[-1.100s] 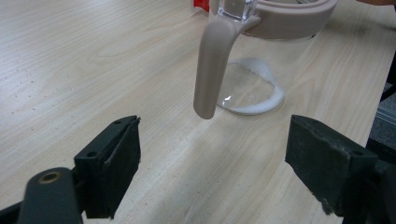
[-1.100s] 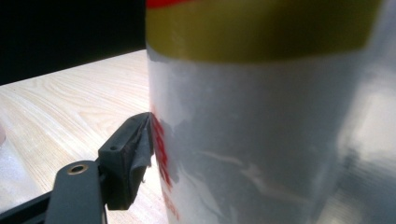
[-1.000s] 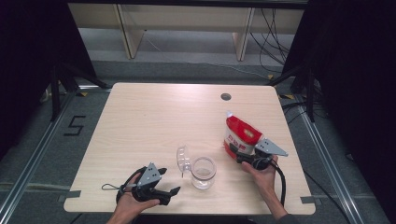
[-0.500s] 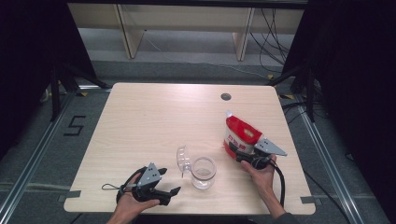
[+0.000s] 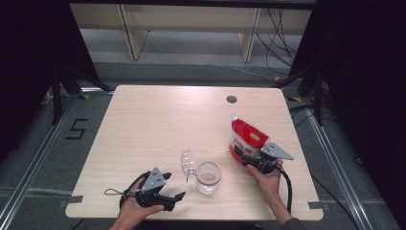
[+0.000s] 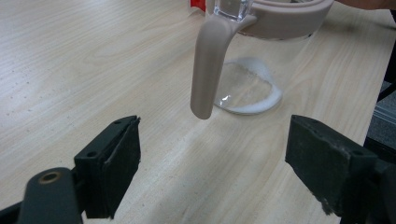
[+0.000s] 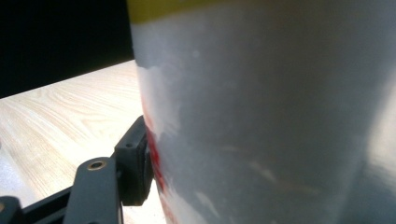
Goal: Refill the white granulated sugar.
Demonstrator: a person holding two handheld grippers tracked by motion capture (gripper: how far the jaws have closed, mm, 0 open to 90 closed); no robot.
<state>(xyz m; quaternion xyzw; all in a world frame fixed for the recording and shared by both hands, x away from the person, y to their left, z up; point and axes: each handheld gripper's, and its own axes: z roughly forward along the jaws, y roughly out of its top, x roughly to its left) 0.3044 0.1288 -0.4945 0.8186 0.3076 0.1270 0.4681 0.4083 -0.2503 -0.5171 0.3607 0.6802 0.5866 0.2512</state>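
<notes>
A red and white bag [image 5: 246, 138] stands upright on the table's right side, and my right gripper [image 5: 242, 157] is shut on its lower part. In the right gripper view the bag [image 7: 280, 116] is pressed against one black finger [image 7: 133, 163]; the other is hidden behind it. A clear glass jug [image 5: 208, 176] with a beige rim and handle [image 6: 208, 60] stands near the front middle. My left gripper [image 5: 173, 186] lies low at the front left, aimed at the jug. In its own view the left gripper [image 6: 219, 172] is open, short of the handle, with nothing between the jaws.
The light wooden table [image 5: 158, 120] has a round cable hole [image 5: 231, 99] at its back right. Black curtains hang on both sides, with metal floor rails and shelving behind the table. The person's hands come in over the front edge.
</notes>
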